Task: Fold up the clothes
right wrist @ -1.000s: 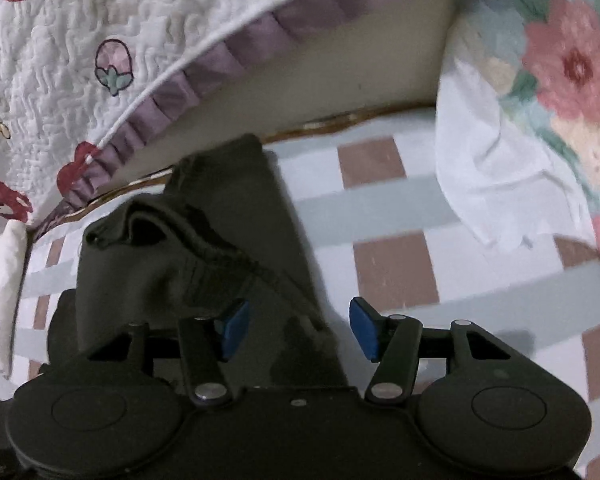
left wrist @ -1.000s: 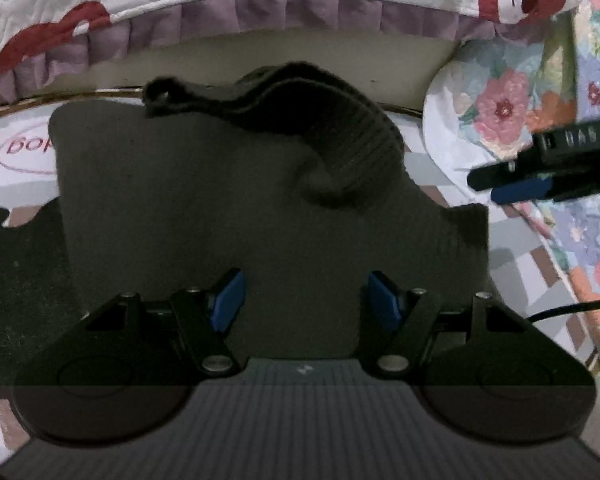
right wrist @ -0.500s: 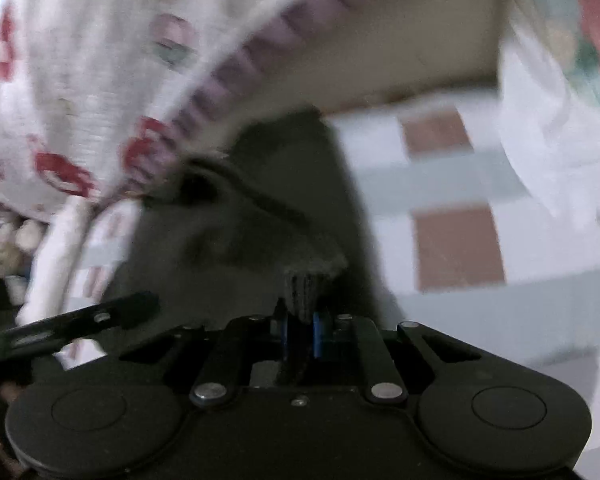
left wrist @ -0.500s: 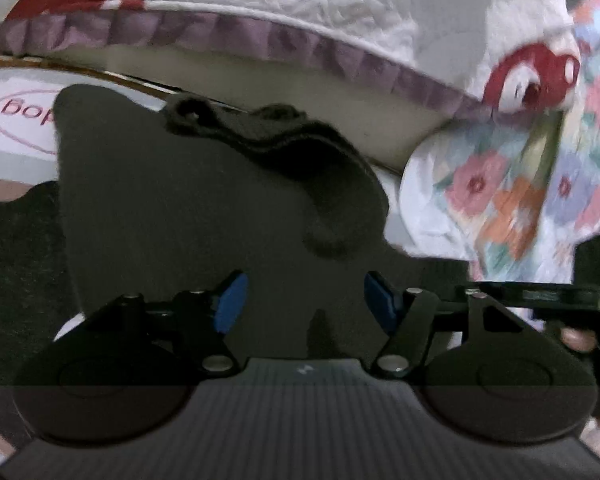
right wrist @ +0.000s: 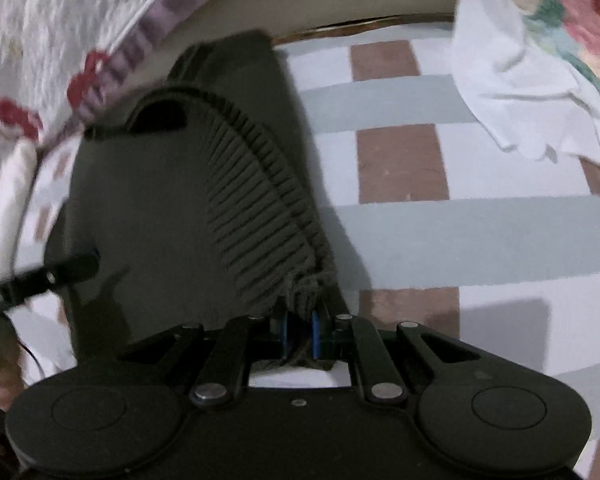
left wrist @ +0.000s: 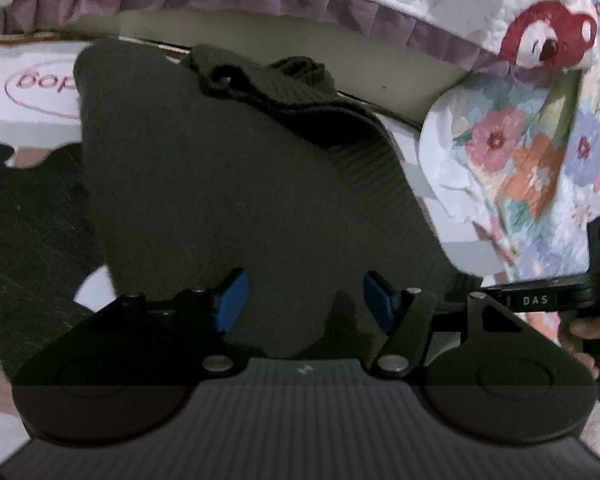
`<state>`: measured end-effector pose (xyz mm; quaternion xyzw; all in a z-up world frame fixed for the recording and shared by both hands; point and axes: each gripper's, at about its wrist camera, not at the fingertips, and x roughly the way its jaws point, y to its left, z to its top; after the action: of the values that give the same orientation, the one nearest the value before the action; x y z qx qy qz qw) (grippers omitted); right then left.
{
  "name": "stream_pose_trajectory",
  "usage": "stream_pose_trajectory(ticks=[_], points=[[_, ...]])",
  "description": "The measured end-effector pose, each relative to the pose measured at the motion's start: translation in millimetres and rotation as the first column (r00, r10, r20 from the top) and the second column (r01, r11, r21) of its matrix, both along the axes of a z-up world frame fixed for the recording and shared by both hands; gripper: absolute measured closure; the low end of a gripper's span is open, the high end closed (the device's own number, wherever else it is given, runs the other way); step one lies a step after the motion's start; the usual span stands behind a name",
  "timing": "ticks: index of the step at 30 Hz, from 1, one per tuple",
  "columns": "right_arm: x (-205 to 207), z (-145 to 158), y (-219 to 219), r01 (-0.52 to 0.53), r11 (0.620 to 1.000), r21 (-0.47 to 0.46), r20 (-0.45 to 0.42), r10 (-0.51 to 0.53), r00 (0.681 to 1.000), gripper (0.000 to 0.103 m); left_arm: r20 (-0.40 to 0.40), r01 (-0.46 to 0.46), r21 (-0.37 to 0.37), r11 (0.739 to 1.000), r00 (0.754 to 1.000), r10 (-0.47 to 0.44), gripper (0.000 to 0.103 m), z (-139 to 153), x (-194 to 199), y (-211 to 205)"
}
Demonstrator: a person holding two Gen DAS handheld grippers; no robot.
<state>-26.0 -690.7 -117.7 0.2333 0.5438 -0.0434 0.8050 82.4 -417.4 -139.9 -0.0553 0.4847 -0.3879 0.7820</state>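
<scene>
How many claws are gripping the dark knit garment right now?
1. The right claw pinches the dark knit garment at its ribbed edge; the left claw hovers open above it.

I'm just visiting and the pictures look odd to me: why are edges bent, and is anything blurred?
Both views: fisheye lenses curve straight lines and darken the corners. Right wrist view: the quilt at upper left is smeared by motion, while the dark sweater ribbing stays crisp. Left wrist view: mostly sharp, dim light flattens the sweater.

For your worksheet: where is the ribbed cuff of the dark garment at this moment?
In the right wrist view the ribbed cuff sits at centre, its bunched end pinched in the right gripper, with the checked sheet to its right.
</scene>
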Motion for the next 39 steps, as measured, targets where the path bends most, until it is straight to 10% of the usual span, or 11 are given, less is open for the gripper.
stream_pose_trajectory(ticks=[5, 16, 20, 22, 26, 34, 37, 39], points=[[0, -2, 3, -0.049, 0.998, -0.036, -0.052, 0.048, 0.998, 0.089, 0.014, 0.065, 0.110, 0.992, 0.998, -0.067, 0.040, -9, -4, -11], [9, -13, 21, -0.158, 0.984, -0.084, -0.114, 0.148, 0.982, 0.089, 0.000, 0.058, 0.100, 0.993, 0.998, -0.058, 0.040, -21, -4, -7], [-6, -1, 2, -0.043, 0.998, -0.041, -0.039, 0.041, 0.998, 0.081, 0.050, 0.080, 0.119, 0.990, 0.995, -0.086, 0.040, -16, -11, -11], [-20, 19, -10, 0.066, 0.996, -0.061, 0.034, -0.064, 0.997, 0.057, 0.068, 0.088, 0.114, 0.990, 0.993, -0.096, 0.040, -10, -13, -8], [-53, 89, -30, 0.367, 0.925, -0.097, 0.293, -0.326, 0.899, 0.050, 0.073, 0.053, -0.014, 0.999, 0.996, -0.051, 0.038, 16, -6, 12], [20, 183, 73, 0.080, 0.935, -0.346, 0.534, 0.126, 0.836, 0.038, 0.080, -0.197, -0.182, 0.963, 0.973, 0.215, 0.037, 23, 16, 46], [49, 164, 96, 0.025, 0.861, -0.508, 0.539, 0.296, 0.788, 0.029, 0.054, -0.282, -0.230, 0.931, 0.952, 0.301, 0.033, 23, 23, 56], [64, 131, 99, 0.011, 0.820, -0.572, 0.474, 0.319, 0.821, 0.029, 0.041, -0.318, -0.254, 0.914, 0.940, 0.338, 0.033, 22, 29, 61]])
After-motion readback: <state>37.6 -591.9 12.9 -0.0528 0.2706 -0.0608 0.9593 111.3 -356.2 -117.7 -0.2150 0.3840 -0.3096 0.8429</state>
